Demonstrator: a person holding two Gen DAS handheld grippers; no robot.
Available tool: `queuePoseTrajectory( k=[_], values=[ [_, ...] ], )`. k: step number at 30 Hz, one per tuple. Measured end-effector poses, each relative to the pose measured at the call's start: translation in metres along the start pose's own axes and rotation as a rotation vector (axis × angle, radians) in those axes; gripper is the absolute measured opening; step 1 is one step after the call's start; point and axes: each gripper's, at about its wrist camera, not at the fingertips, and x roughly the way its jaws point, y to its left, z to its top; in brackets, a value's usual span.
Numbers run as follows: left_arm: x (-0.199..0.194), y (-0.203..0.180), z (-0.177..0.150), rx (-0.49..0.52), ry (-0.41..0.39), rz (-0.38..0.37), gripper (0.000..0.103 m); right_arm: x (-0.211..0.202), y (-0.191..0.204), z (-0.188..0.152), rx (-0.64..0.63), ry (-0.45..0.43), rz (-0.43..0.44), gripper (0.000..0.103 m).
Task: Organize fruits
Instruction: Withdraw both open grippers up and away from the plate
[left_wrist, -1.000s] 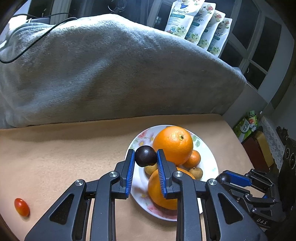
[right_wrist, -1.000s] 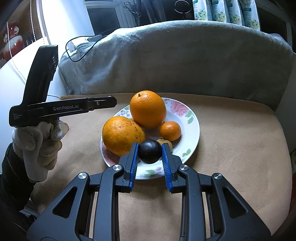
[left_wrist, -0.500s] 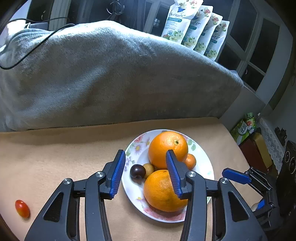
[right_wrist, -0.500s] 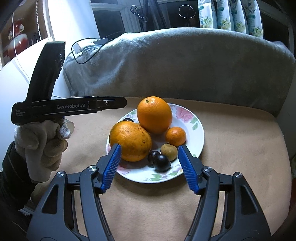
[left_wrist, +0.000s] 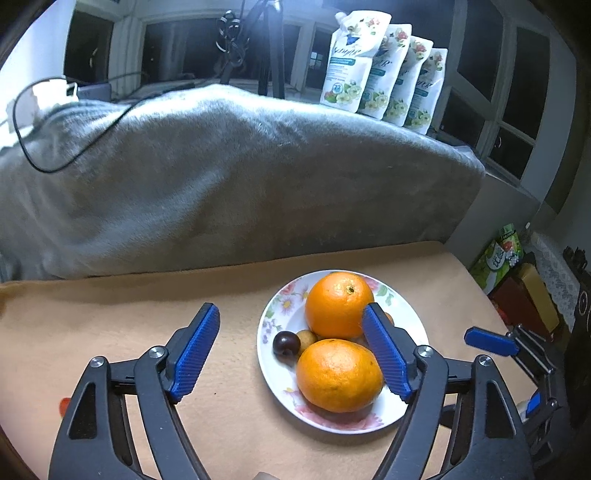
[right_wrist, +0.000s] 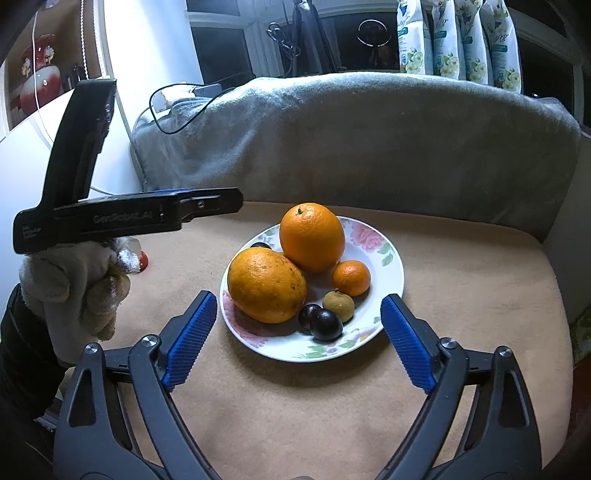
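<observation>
Two dark round plums (right_wrist: 320, 320) ahead of my right gripper (right_wrist: 295, 339), floral china plate (right_wrist: 391, 258) beyond, both my grippers' jaws just opened wide, empty, left gripper (left_wrist: 291, 350) too.

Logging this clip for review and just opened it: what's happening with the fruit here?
A person is collecting fruit onto a floral plate. Both the left hand-held gripper and the right hand-held gripper have just been opening and now stand open, with nothing gripped. Two oranges, a small mandarin, a tan fruit and three dark round fruits, one half hidden, sit on the plate. A cherry tomato lies on the tan cloth, off the plate.
</observation>
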Motion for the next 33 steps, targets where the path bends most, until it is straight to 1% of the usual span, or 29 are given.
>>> queuePoseTrajectory(
  k=[2, 8, 21, 33],
  values=[
    [-0.005, -0.001, -0.001, 0.009, -0.007, 0.006, 0.080, -0.003, 0.000, 0.000, 0.005, -0.003, 0.004, 0.093],
    [-0.016, -0.004, -0.003, 0.010, -0.012, -0.006, 0.080, -0.012, 0.004, 0.001, -0.001, -0.011, -0.006, 0.093],
    [-0.053, -0.002, -0.011, 0.002, -0.060, 0.006, 0.080, -0.025, 0.015, -0.001, -0.006, -0.018, -0.027, 0.094],
    [-0.078, 0.013, -0.033, -0.002, -0.074, 0.058, 0.080, -0.027, 0.032, -0.001, -0.019, -0.019, -0.028, 0.094]
  ],
)
